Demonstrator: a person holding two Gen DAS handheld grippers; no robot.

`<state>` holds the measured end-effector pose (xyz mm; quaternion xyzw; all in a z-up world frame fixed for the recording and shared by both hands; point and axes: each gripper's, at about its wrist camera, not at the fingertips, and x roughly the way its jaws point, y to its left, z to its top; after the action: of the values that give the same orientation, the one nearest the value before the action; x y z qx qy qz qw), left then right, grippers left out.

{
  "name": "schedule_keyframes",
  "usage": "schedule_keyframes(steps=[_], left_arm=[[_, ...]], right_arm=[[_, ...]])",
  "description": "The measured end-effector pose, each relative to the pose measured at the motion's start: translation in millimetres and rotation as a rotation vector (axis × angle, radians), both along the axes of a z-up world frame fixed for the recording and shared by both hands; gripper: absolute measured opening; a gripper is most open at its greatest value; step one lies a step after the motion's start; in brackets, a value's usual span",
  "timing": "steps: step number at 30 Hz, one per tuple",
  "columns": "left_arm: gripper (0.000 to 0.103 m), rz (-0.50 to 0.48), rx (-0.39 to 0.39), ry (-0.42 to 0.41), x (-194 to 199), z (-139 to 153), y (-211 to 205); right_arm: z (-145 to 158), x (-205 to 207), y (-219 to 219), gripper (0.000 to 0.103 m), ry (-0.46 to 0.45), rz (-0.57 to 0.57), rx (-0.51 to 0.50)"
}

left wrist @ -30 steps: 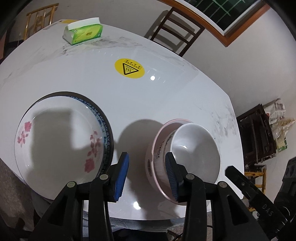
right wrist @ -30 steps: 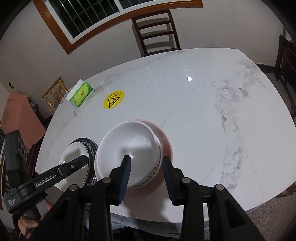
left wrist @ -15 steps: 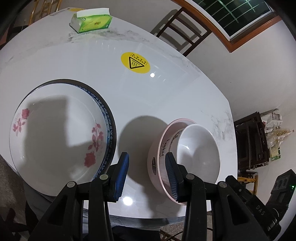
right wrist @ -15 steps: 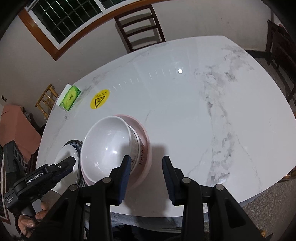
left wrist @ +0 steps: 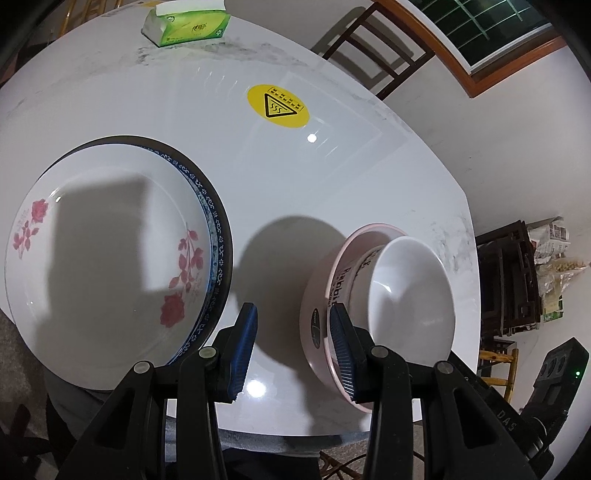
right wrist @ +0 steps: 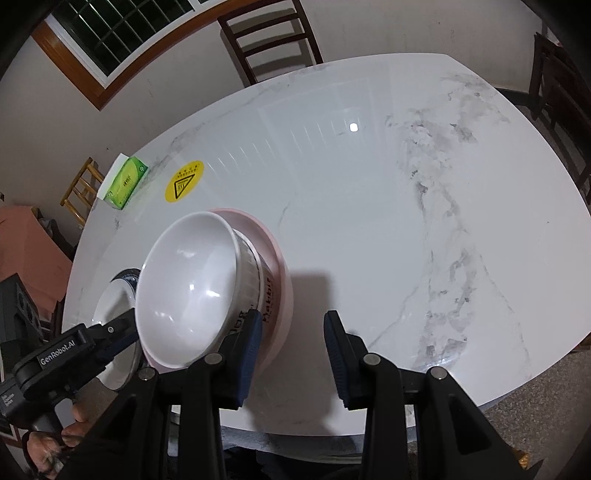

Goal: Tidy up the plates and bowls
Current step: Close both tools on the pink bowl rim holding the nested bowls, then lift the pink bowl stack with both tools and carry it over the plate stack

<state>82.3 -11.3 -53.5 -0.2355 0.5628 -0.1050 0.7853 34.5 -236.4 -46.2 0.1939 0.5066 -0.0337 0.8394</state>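
A white plate with red flowers (left wrist: 103, 258) lies stacked on a blue-rimmed plate (left wrist: 218, 240) at the table's near left. A white bowl (left wrist: 410, 291) sits nested in a pink bowl (left wrist: 317, 306) to its right; both show in the right wrist view, white bowl (right wrist: 192, 280), pink bowl (right wrist: 280, 280). My left gripper (left wrist: 291, 343) is open and empty, above the gap between plates and bowls. My right gripper (right wrist: 291, 350) is open and empty, just right of the nested bowls.
A green tissue box (left wrist: 188, 26) and a yellow warning sticker (left wrist: 279, 107) are at the far side of the white marble table (right wrist: 406, 206). Wooden chairs (right wrist: 266, 37) stand behind the table. The table's near edge is under both grippers.
Both grippers have risen and drawn back from the bowls. The right gripper has shifted right, off the white bowl, which stays nested in the pink one.
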Motion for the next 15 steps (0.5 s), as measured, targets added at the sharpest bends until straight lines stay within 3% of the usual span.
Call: schedule_keyframes(steps=[15], left_arm=[[0.035, -0.005, 0.034, 0.022, 8, -12, -9]], right_arm=[[-13, 12, 5, 0.035, 0.036, 0.007, -0.032]])
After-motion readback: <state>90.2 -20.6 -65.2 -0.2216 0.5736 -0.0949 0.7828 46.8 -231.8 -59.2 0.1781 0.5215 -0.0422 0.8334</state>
